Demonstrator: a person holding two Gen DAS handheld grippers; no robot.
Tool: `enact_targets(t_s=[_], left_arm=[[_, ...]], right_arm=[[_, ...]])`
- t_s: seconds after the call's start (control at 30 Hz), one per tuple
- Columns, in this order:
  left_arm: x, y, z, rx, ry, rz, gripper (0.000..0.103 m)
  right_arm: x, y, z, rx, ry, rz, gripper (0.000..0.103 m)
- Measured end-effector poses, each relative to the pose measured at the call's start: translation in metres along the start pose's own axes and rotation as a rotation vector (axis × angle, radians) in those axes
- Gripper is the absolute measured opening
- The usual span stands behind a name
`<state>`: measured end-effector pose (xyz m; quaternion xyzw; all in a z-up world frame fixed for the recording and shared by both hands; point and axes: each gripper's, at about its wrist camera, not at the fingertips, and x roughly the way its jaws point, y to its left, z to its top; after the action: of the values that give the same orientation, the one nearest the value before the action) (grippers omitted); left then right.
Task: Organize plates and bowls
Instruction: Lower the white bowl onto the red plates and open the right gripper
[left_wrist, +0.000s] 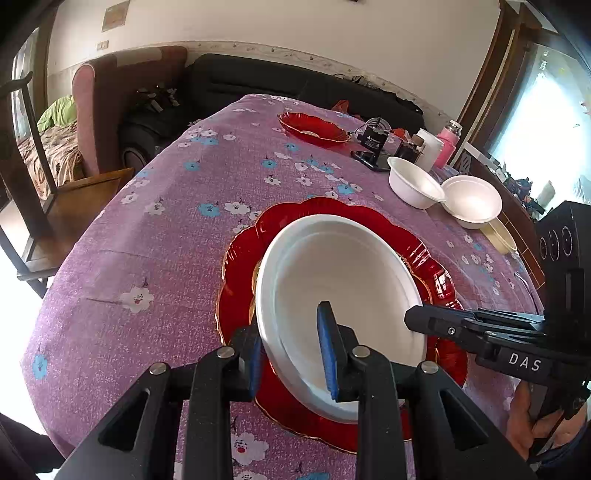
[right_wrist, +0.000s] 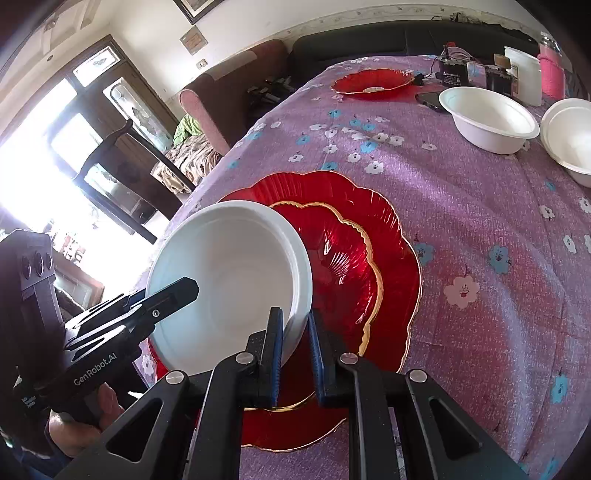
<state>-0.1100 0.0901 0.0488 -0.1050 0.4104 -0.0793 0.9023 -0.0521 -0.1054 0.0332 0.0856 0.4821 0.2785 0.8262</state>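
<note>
The white bowl (left_wrist: 340, 295) sits tilted above the stacked red plates (right_wrist: 343, 266) on the counter (right_wrist: 461, 221). The left gripper (left_wrist: 291, 347) has its fingers clamped on the bowl's near rim, one blue pad inside the bowl and one outside. The right gripper (right_wrist: 295, 347) pinches the opposite rim the same way, fingers close together on the wall. The bowl's mouth faces up, tipped toward the left gripper. Two more white bowls (left_wrist: 415, 186) stand well apart, farther back.
</note>
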Motion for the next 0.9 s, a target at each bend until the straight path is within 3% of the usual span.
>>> enact_targets(t_s=[0.47,0.53,0.67,0.9], left_arm=[[0.010,-0.014,0.002,0.029,0.022,-0.016,0.025],[0.011,-0.013,0.002,0.027,0.028,-0.014,0.027],[0.010,-0.009,0.003,0.010,0.030,-0.003,0.041],[0.001,-0.003,0.007,-0.012,0.000,0.004,0.043]], right_arm=[[-0.016,-0.007,-0.003,0.013,-0.036,-0.034,0.015],[-0.015,-0.009,-0.003,0.019,-0.033,-0.034,0.015],[-0.015,-0.011,-0.004,0.022,-0.034,-0.031,0.015],[-0.017,-0.011,-0.004,0.023,-0.042,-0.036,0.015]])
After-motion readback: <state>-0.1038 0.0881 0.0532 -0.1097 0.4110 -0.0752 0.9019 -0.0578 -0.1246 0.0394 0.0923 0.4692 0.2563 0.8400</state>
